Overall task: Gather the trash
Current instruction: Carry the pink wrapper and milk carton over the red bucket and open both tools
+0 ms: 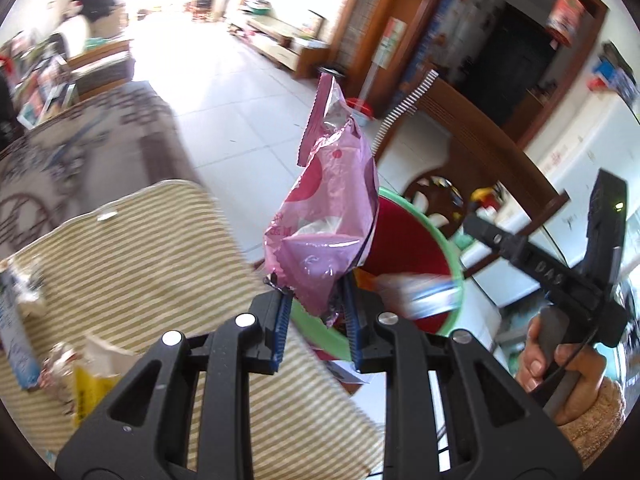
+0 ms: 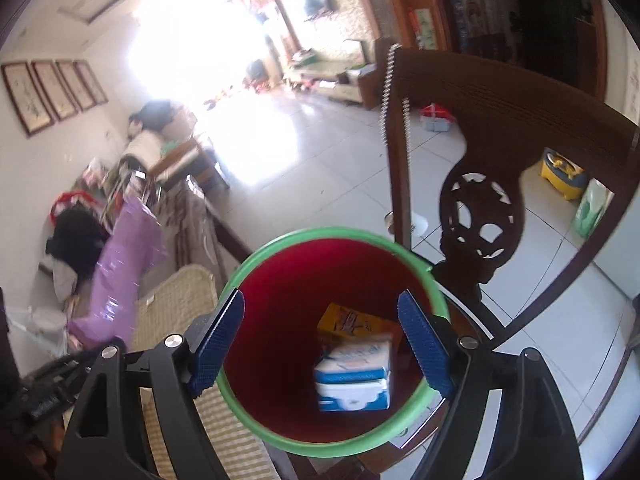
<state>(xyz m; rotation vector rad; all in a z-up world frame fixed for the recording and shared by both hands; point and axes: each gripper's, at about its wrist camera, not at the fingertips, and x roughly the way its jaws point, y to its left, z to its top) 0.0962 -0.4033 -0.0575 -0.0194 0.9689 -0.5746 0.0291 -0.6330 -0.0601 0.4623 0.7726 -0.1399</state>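
Tiled living room | left gripper clamps pink wrapper | right gripper, jaws spread, above red bin holding cartons

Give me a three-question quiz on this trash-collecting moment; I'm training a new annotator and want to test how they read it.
1. True or false: the left gripper is shut on the pink wrapper.
2. What lies inside the bin? A) cartons B) a bottle C) nothing
3. The right gripper is ____, with nothing between its fingers.

Key: 1 true; 2 A, a blue-and-white carton and a yellow carton; 3 open.
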